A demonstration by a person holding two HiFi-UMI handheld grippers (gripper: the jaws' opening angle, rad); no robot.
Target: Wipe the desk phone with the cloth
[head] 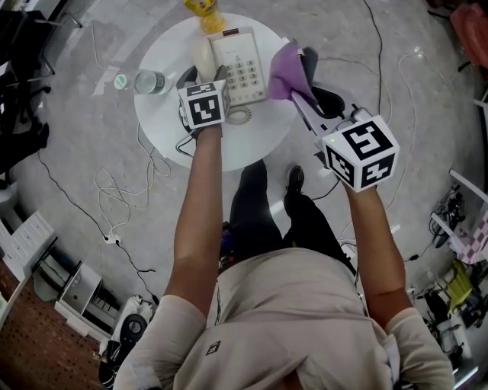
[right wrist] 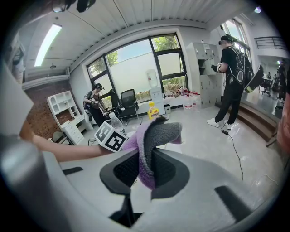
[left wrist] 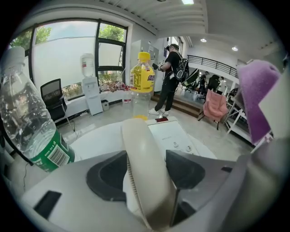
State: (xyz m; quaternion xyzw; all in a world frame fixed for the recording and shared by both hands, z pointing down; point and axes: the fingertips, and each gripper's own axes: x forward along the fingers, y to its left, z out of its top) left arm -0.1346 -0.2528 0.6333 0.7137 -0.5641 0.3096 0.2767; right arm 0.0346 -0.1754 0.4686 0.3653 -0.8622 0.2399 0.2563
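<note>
- Seemingly, the wiping is not under way at this moment: the purple cloth (right wrist: 154,136) hangs bunched to the right of the desk phone (head: 240,65) and looks to be clear of it, with no part pressed to the keypad.
- The right claw (right wrist: 147,172) is clenched on that cloth, which stands up out of the pinch in a thick fold.
- The left claw (left wrist: 148,174) is released. The cream handset (left wrist: 145,154) lies between its spread pads, along the phone's left side, and the pads do not appear to press on it.
- By that reading the handset is back on the phone and the cloth is ready. The pictures do not show which surfaces have already been wiped, if any.
- The phone sits toward the far edge of the round white tabletop (head: 267,126).
- Counted: one desk phone with one handset, one cloth, two claws.
- There are also two bottles. A clear water bottle (head: 150,81) stands to the left of the phone, and a yellow bottle (head: 206,11) stands just beyond it.
- One coil of cord (head: 238,116) lies on the near side of the phone.
</note>
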